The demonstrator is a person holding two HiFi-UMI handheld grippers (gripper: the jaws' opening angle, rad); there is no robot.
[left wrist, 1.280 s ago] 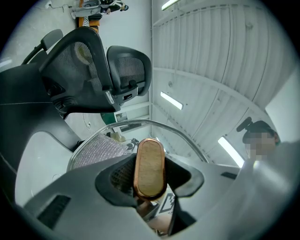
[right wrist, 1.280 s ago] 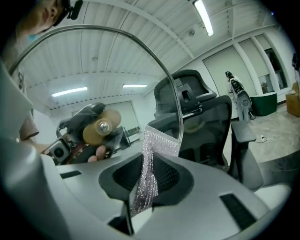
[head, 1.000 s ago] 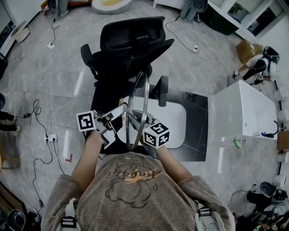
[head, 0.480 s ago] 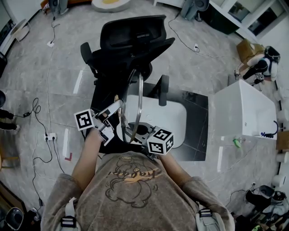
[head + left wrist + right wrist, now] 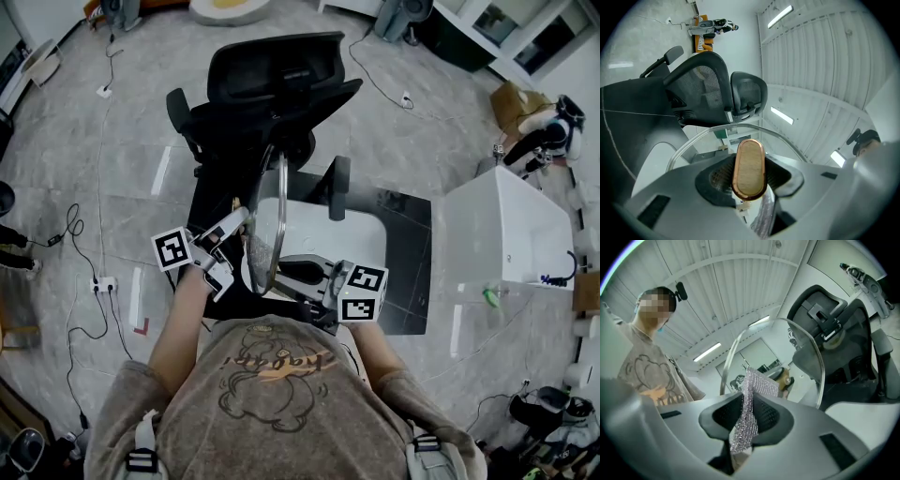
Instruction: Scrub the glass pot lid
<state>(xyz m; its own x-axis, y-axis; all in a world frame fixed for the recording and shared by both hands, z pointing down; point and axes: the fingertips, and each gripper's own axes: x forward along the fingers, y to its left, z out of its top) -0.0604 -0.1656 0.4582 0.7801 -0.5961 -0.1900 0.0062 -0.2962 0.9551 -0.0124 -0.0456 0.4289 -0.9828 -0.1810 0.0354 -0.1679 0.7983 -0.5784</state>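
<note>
**Scrubbing set up, contact unclear**

The lid (image 5: 278, 202) is off the worktop (image 5: 361, 239), held up on edge in front of the person, with the chair (image 5: 272, 84) behind it. The left gripper (image 5: 242, 225) carries it: in the left gripper view its fingers are pressed onto the oval knob (image 5: 749, 168), and the glass rim arcs above them. The right gripper (image 5: 289, 270) has its fingers clamped on a silvery mesh cloth (image 5: 746, 416), which stands up toward the lid's inner face, the side away from the knob. The left gripper view shows the same cloth through the glass, below the knob.

Judging from this, the grasping of lid and scrubber is done and the scrub itself is the step in hand. Whether the cloth touches the glass here cannot be told. The glass looks clear, with no suds or grime to read, so how much of either face is left to rub is an open question.
</note>
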